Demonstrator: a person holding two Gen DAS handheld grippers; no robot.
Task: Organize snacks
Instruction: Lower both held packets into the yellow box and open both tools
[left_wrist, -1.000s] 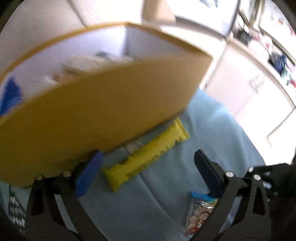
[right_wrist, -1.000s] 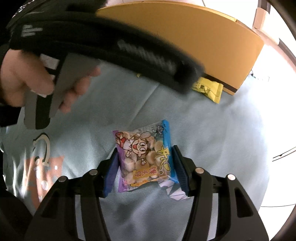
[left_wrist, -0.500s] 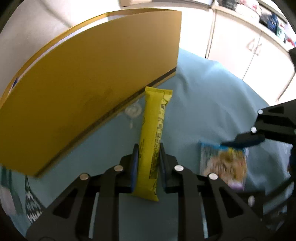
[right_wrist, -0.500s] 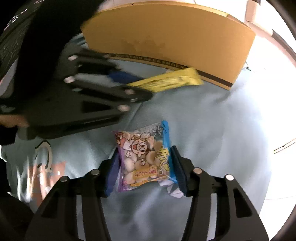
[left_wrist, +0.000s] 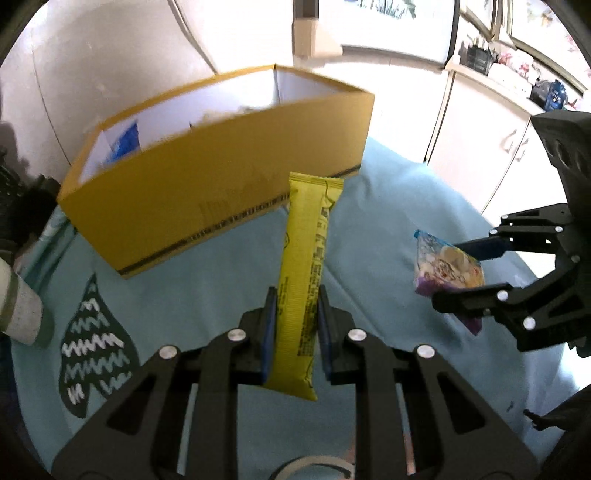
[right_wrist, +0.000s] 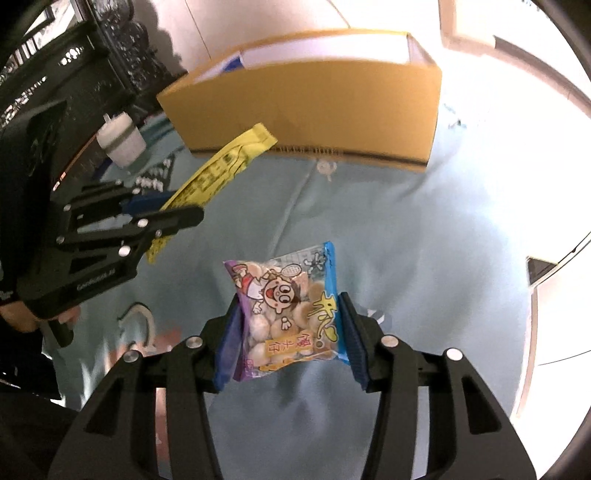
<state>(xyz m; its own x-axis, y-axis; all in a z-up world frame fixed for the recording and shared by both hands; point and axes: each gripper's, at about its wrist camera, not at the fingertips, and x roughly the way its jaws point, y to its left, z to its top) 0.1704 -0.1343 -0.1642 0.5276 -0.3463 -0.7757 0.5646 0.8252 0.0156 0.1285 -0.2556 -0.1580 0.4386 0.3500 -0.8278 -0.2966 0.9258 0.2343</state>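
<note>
Left gripper (left_wrist: 293, 325) clamps the yellow snack bar (left_wrist: 304, 273), lifted off the blue cloth (left_wrist: 207, 280), yellow box (left_wrist: 221, 177) just ahead. Right gripper (right_wrist: 290, 332) pinches the cartoon biscuit bag (right_wrist: 286, 314), raised, box farther ahead.

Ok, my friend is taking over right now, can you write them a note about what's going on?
Left gripper: shut on the long yellow snack bar, lifted off the blue cloth.
Right gripper: shut on the clear cartoon biscuit packet, also in the air.
The yellow cardboard box stands behind, open, some packets already inside.
Done: both snacks picked up.
Left: drop both into the box.
</note>
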